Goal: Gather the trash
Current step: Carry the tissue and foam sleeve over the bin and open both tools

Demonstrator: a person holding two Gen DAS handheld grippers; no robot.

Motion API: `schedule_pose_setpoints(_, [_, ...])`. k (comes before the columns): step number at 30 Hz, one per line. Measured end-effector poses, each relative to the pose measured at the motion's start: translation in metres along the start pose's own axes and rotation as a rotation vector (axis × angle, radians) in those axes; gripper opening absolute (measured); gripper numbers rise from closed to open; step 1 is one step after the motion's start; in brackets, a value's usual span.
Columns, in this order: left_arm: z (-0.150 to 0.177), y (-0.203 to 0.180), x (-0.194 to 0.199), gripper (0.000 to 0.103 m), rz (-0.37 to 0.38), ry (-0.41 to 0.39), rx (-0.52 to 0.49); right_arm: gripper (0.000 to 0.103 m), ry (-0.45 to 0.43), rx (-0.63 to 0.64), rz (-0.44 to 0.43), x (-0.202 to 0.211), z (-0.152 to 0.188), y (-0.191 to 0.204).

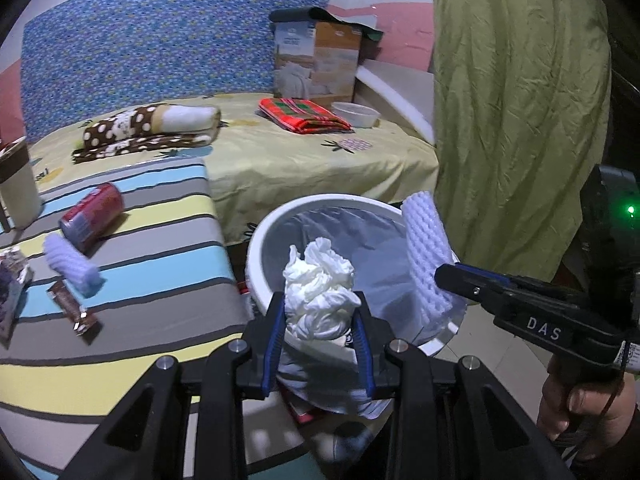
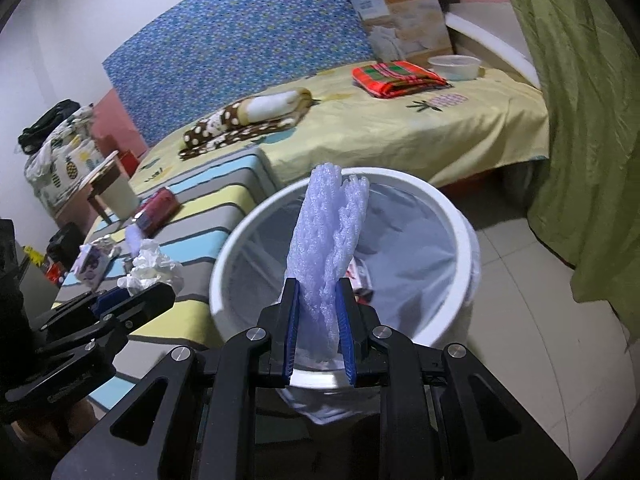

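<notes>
Left gripper (image 1: pixel 318 312) clenched on a crumpled white tissue (image 1: pixel 320 292), held over the near rim of the white lined trash bin (image 1: pixel 256 248); right gripper (image 2: pixel 319 292) clenched on a white foam fruit net (image 2: pixel 328 236), upright above the same bin; red can (image 1: pixel 92 216), second foam net (image 1: pixel 72 266) on the striped mattress (image 1: pixel 160 280)

The bottom of the white bin (image 1: pixel 260 256) is hidden in the left wrist view behind the crumpled tissue (image 1: pixel 320 292). In the right wrist view, the wrappers (image 2: pixel 362 276) inside it are partly covered by the foam net sleeve (image 2: pixel 328 240), so their kind cannot be told. A printed packet (image 1: pixel 10 292) is cut off at the left edge. The second foam sleeve (image 1: pixel 72 266) on the striped cushion (image 1: pixel 160 280) is blurred. The label on the red can (image 1: pixel 92 216) cannot be read.
</notes>
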State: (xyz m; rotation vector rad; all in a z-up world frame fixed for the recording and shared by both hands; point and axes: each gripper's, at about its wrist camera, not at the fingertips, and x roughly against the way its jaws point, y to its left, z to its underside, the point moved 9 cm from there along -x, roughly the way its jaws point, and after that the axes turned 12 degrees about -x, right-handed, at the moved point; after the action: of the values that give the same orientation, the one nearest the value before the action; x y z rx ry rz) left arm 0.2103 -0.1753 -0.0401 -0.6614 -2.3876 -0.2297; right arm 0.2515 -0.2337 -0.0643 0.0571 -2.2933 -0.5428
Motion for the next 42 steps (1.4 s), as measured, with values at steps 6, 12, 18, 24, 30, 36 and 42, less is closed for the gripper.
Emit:
schedule_pose_setpoints(6, [-0.001, -0.014, -0.02, 0.033, 0.034, 0.028, -0.026, 0.023, 0.022, -0.029, 0.04, -0.004, 0.0, -0.017])
schedule_pose_setpoints(12, [-0.001, -0.026, -0.034, 0.035, 0.068, 0.045, -0.038, 0.041, 0.029, -0.048, 0.058, -0.005, -0.001, -0.03])
schedule_pose_setpoints(18, [-0.003, -0.032, -0.038, 0.048, 0.098, 0.04, -0.04, 0.045, 0.014, -0.06, 0.057, -0.001, -0.004, -0.035])
schedule_pose_setpoints(24, [-0.003, -0.034, -0.033, 0.05, 0.114, 0.03, -0.034, 0.045, 0.004, -0.062, 0.051, 0.002, -0.006, -0.035])
schedule_pose_setpoints(30, [-0.001, -0.027, -0.022, 0.05, 0.107, 0.022, -0.015, 0.045, -0.013, -0.056, 0.032, 0.009, -0.008, -0.028])
schedule_pose_setpoints(36, [0.006, -0.013, -0.004, 0.05, 0.085, 0.01, 0.012, 0.045, -0.019, -0.03, 0.002, 0.014, -0.006, -0.013])
schedule_pose_setpoints(42, [0.015, 0.004, 0.015, 0.05, 0.051, -0.001, 0.045, 0.045, -0.023, 0.027, -0.044, 0.018, 0.0, 0.013])
